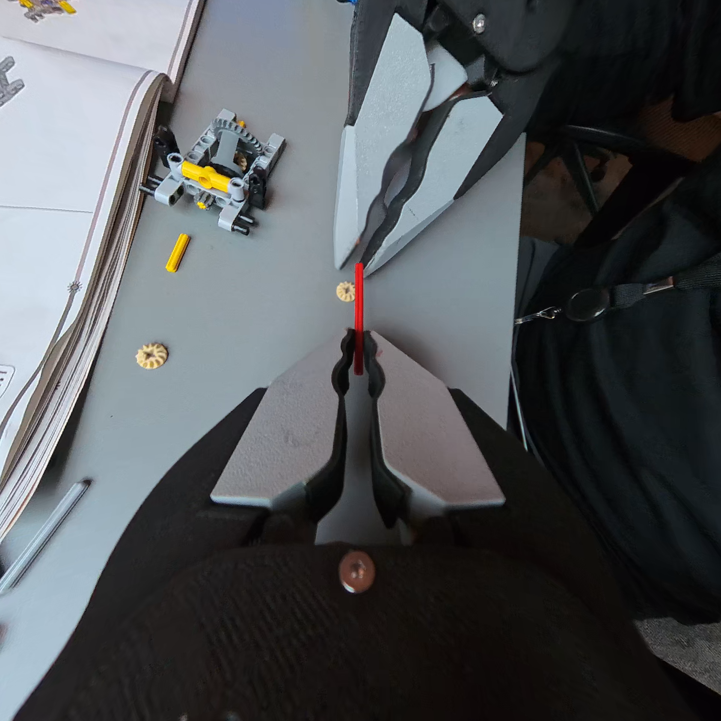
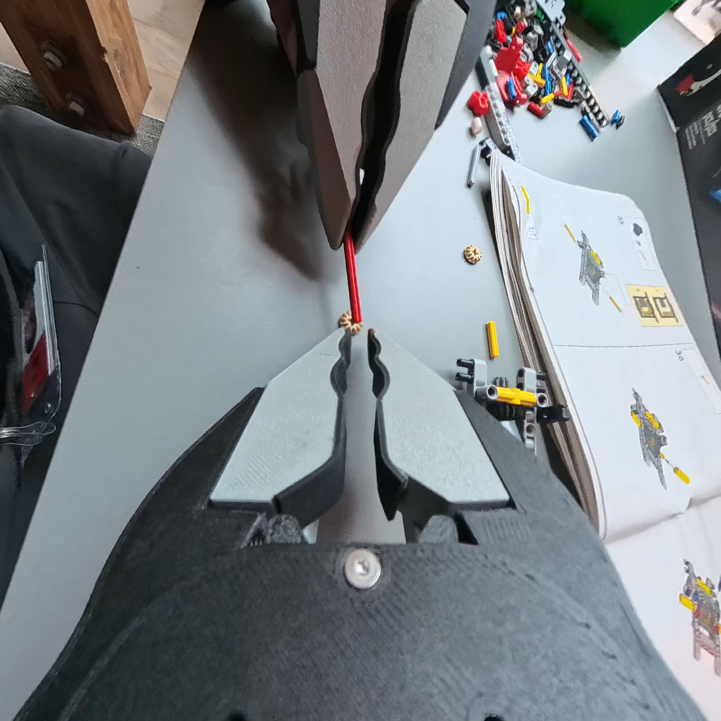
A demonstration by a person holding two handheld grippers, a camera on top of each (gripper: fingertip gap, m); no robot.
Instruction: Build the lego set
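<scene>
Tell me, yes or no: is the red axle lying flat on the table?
No. The left tool grips the red axle by one end, lifted above the table.

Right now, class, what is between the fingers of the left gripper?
A thin red rod sits between the left gripper fingertips, sticking forward toward the right gripper. Behind the rod only the grey table shows through the gap. The clamped stretch is partly hidden by the black pads.

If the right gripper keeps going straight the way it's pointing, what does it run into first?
Most likely the free end of the red rod, held by the left gripper straight ahead of the right gripper. A tan gear sits near that end; depth leaves unclear which it meets first.
</scene>
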